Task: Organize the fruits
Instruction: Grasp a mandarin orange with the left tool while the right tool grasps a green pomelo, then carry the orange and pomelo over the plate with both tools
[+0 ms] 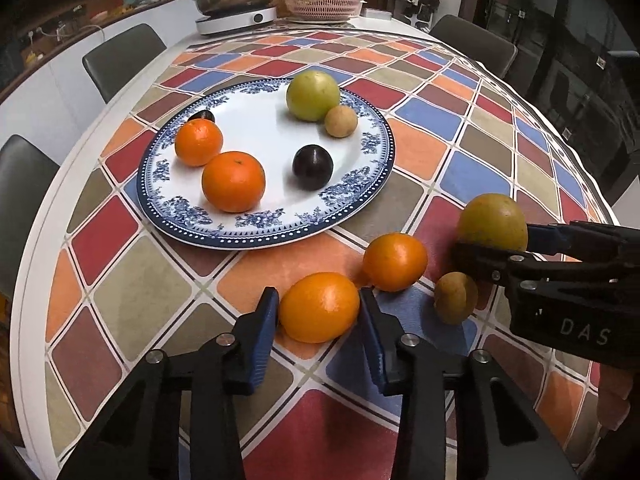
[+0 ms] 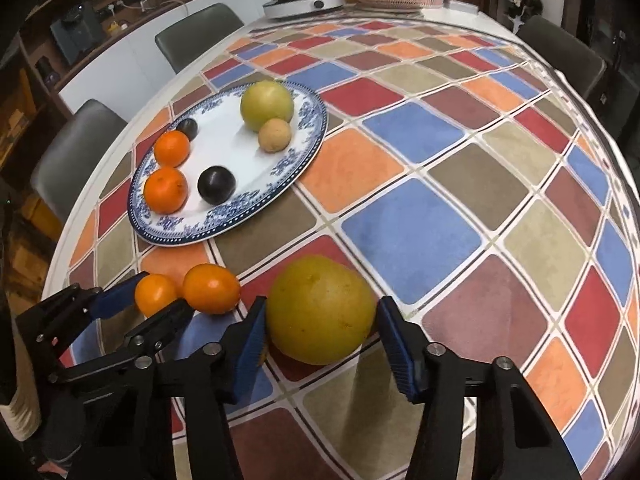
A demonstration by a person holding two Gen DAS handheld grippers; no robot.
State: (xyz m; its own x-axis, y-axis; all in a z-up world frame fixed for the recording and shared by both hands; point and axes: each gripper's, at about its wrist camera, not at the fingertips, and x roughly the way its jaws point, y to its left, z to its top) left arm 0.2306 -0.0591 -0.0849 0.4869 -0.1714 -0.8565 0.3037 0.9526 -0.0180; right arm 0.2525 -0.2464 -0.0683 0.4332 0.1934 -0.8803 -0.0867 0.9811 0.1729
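Item: loose fruit on the bench (image 1: 432, 120), near side of the plate (image 1: 224, 236). One orange (image 1: 319, 307) is seated between the blue pads of the left hand-held gripper (image 1: 319, 312), both pads lying against its sides, so it is pinched while resting on the cloth. A second orange (image 1: 395, 262) is set just beside it, toward the plate, untouched. A large yellow-green citrus (image 2: 320, 309) is framed by the right hand-held gripper (image 2: 320, 332); the left pad (image 2: 250, 344) is at its skin, the right pad is seen just off it with a sliver of cloth between, so the jaws are counted as spread around it, not clamped. A small brown fruit (image 1: 455, 297) is placed on the cloth just beside the right gripper's near finger. Plate: white, blue floral rim, further up the bench, holding two oranges (image 1: 233, 181) touching near the left rim, a dark plum (image 1: 312, 167) apart toward the centre, a second dark plum (image 1: 202, 115) half hidden behind the far orange, a green-yellow round fruit (image 1: 313, 95) at the far rim with a small tan fruit (image 1: 340, 121) touching it. Surround: chequered cloth; an electric pot (image 1: 236, 8) and a pink basket (image 1: 323, 5) at the far end; grey chairs (image 1: 122, 58) ranged round the bench.
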